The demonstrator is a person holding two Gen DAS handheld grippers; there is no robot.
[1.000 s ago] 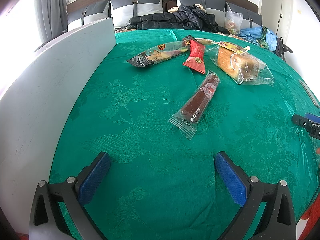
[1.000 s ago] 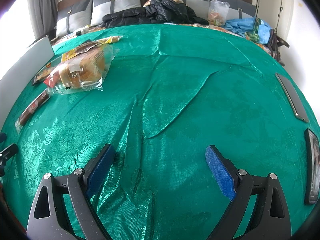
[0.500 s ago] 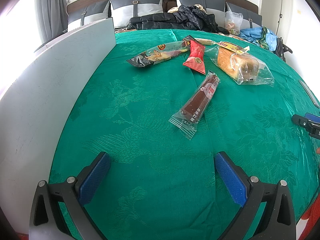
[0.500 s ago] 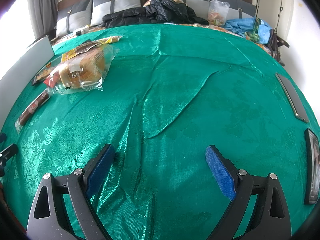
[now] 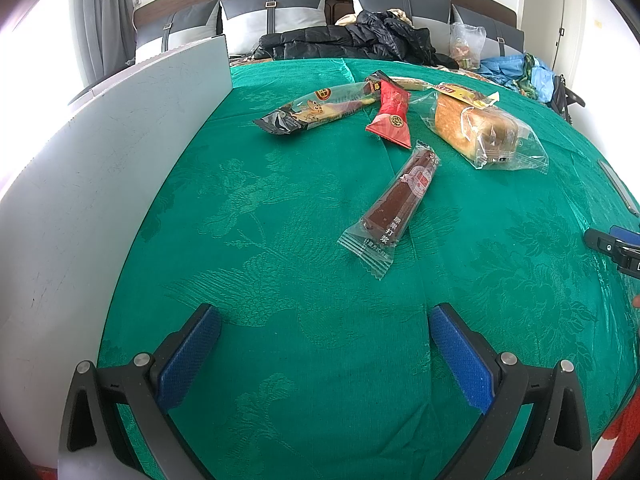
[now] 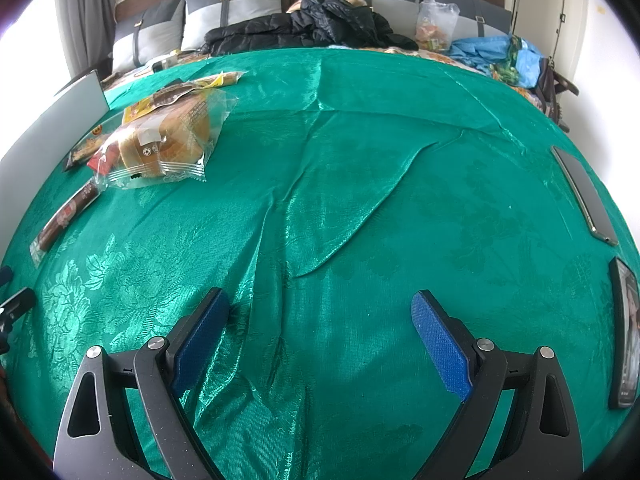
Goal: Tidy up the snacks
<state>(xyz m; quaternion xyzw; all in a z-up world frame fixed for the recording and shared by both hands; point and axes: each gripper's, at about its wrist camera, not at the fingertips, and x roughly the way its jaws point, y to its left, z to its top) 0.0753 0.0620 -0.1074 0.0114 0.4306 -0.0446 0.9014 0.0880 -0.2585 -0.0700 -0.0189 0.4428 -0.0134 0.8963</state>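
Several snacks lie on the green cloth. A long brown bar in clear wrap lies nearest, ahead of my left gripper, which is open and empty. Behind it are a red packet, a long printed packet and a bagged bread loaf. In the right wrist view the bread loaf and the brown bar sit at the far left. My right gripper is open and empty over wrinkled cloth.
A grey-white board stands upright along the left edge. Two phones lie at the right edge. Black jackets, pillows and a blue bag lie at the back.
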